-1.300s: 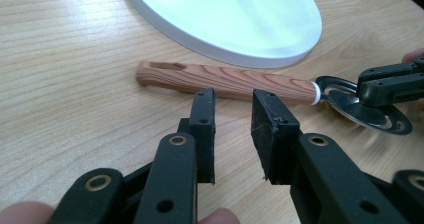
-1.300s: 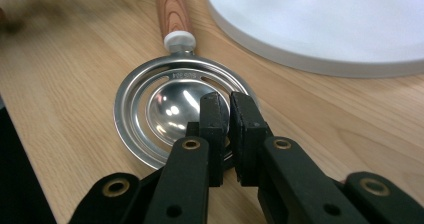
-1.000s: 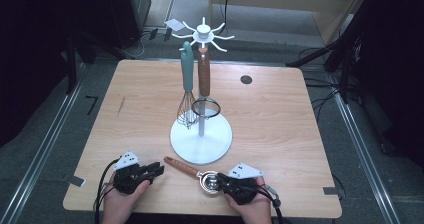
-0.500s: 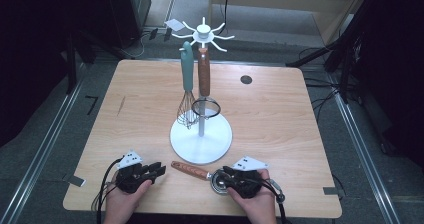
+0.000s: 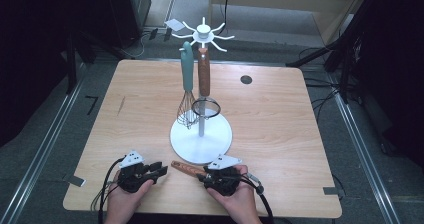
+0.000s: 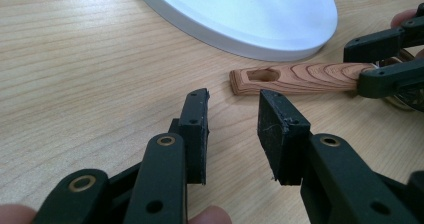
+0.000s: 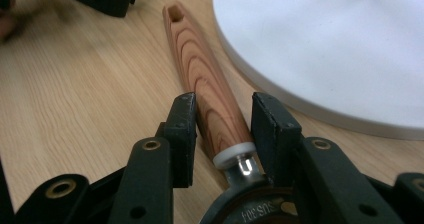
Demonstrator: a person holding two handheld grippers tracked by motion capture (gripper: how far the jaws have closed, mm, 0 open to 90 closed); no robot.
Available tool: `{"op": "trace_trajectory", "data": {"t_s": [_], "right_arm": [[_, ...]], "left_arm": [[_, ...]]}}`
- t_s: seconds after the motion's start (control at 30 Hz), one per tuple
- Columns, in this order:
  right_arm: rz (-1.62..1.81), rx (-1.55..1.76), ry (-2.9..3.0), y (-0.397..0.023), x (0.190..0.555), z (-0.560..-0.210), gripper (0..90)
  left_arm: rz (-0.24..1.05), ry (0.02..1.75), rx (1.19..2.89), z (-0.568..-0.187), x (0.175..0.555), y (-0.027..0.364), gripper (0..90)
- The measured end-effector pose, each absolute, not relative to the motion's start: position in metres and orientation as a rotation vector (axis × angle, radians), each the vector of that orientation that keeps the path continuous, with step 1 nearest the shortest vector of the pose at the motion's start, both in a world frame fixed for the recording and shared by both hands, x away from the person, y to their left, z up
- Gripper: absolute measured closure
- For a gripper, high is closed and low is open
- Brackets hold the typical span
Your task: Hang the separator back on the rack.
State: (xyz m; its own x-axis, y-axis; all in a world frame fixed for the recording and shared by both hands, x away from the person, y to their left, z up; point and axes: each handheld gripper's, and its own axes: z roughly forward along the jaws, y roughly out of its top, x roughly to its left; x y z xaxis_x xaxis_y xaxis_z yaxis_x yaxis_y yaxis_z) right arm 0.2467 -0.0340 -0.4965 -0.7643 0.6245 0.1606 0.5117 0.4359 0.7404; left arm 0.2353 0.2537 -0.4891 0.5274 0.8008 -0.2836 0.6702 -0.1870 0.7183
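A wooden-handled utensil (image 5: 186, 167) lies on the table just in front of the white stand base (image 5: 201, 139). My right gripper (image 7: 224, 104) is shut on its handle (image 7: 200, 74) next to the white collar, and the steel head sits under the jaws. My left gripper (image 6: 234, 104) is open and empty, low over the table. It points at the handle's holed end (image 6: 260, 76), a short way from it. From the stand's top hooks (image 5: 202, 31) hang a teal-handled whisk (image 5: 187, 69) and a wooden-handled strainer (image 5: 203, 74).
The round white base (image 7: 325, 44) lies close beyond both grippers. A dark round hole (image 5: 246, 79) marks the table's far right. A person's hands hold the left gripper (image 5: 150, 173) and the right gripper (image 5: 212, 176) at the near edge.
The utensil slid slightly right on the table. My right gripper then moved left over its head, and its jaws now hold the handle. The left gripper barely moved.
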Motion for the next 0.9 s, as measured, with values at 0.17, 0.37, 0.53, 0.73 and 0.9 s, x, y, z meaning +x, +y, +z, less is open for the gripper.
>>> {"op": "trace_trajectory", "data": {"t_s": [0.17,0.37,0.53,0.73,0.9], "right_arm": [[1.261,0.948,2.585,-0.034,0.243,-0.498,70.4],[1.287,0.932,2.617,-0.033,0.239,-0.499,70.5],[1.296,0.815,2.676,-0.029,0.235,-0.499,70.4],[1.3,0.832,2.672,-0.03,0.236,-0.498,64.1],[1.372,0.876,2.572,-0.045,0.232,-0.488,60.4]], "left_arm": [[0.196,1.203,1.923,-0.49,0.235,0.252,64.1],[0.226,1.225,1.923,-0.491,0.237,0.251,68.2],[0.236,1.234,1.925,-0.491,0.238,0.249,69.5],[0.272,1.257,1.92,-0.491,0.238,0.249,69.0],[0.276,1.276,1.901,-0.491,0.239,0.251,72.2]]}}
